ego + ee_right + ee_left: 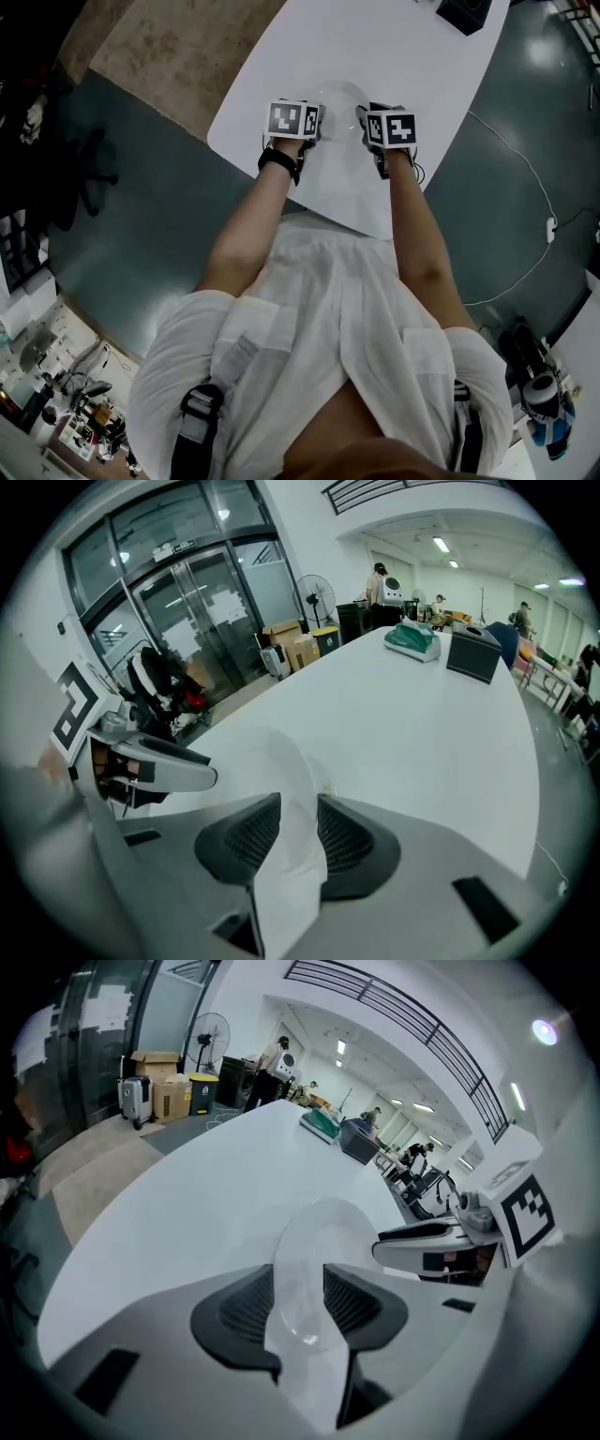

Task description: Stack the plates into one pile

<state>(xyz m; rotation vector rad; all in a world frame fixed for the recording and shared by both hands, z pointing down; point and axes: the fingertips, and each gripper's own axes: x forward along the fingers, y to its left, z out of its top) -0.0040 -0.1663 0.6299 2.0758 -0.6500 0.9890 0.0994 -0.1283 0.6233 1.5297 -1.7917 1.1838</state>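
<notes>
One round clear plate (339, 97) shows between my two grippers over the white table (412, 66) in the head view. The left gripper (317, 116) is at its left rim and the right gripper (365, 120) at its right rim. From the left gripper view, the clear plate (319, 1237) runs between the left gripper (298, 1302) pads, touching both; the right gripper (422, 1241) shows beside it. From the right gripper view, the plate's rim (286, 780) fills the gap of the right gripper (291, 836). I cannot tell whether it is a single plate.
A black box (464, 13) stands at the table's far end, with a green object (412, 640) near it. The table's near corner (370, 225) is just in front of the person. A cable (525, 169) lies on the floor at the right.
</notes>
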